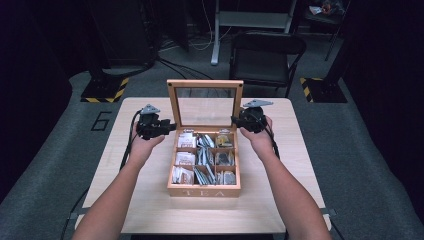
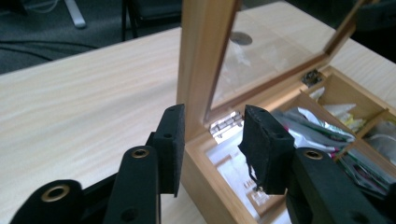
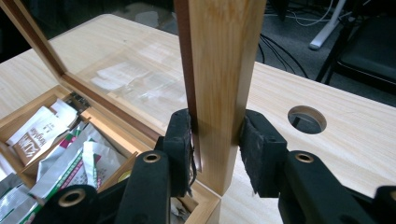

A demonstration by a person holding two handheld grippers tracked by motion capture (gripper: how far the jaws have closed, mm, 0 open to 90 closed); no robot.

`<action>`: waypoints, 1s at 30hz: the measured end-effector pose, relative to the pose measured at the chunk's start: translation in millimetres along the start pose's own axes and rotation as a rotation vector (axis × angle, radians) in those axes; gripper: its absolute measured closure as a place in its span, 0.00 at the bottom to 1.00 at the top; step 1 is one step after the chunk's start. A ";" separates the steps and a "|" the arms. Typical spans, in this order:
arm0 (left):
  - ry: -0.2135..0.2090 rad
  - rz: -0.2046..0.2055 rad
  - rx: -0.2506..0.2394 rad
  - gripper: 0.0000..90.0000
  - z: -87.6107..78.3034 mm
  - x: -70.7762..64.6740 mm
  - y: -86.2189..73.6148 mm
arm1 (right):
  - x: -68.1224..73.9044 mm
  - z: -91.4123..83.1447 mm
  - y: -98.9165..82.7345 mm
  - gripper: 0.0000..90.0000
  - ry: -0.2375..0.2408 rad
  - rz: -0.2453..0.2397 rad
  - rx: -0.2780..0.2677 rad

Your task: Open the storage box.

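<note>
High view: open tea box [image 1: 203, 190] with sachets [image 1: 204, 159].

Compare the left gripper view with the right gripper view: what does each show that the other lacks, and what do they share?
Left gripper view: the left gripper straddles the lid's frame, one pad standing clear. Right gripper view: the right gripper clamps the frame. Both: the open wooden box, tea bags, the table.

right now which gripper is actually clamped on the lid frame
The right gripper: its pads press both faces of the lid post. The left gripper only straddles its post, with a visible gap.
</note>
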State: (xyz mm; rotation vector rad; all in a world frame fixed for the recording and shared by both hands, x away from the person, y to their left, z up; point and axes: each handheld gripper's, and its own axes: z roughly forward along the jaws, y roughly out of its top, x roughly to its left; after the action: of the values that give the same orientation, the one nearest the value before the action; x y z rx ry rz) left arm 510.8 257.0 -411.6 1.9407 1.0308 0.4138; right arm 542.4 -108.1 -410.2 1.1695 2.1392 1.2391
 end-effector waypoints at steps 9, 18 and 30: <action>-0.013 0.017 -0.009 0.62 -7.0 -12.0 -4.6 | -3.4 6.4 4.3 0.72 -0.014 0.020 0.011; -0.024 0.001 -0.029 0.61 -17.1 -17.4 -10.7 | -7.8 12.3 5.6 0.72 -0.015 0.065 0.017; -0.023 -0.012 -0.018 0.60 -21.6 -18.1 -26.2 | -8.2 16.7 8.9 0.72 -0.035 0.076 0.039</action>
State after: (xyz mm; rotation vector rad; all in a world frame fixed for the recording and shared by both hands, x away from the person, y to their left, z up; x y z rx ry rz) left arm 473.3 261.6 -419.1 1.9184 1.0205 0.3919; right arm 562.5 -104.1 -412.0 1.2904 2.1202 1.2042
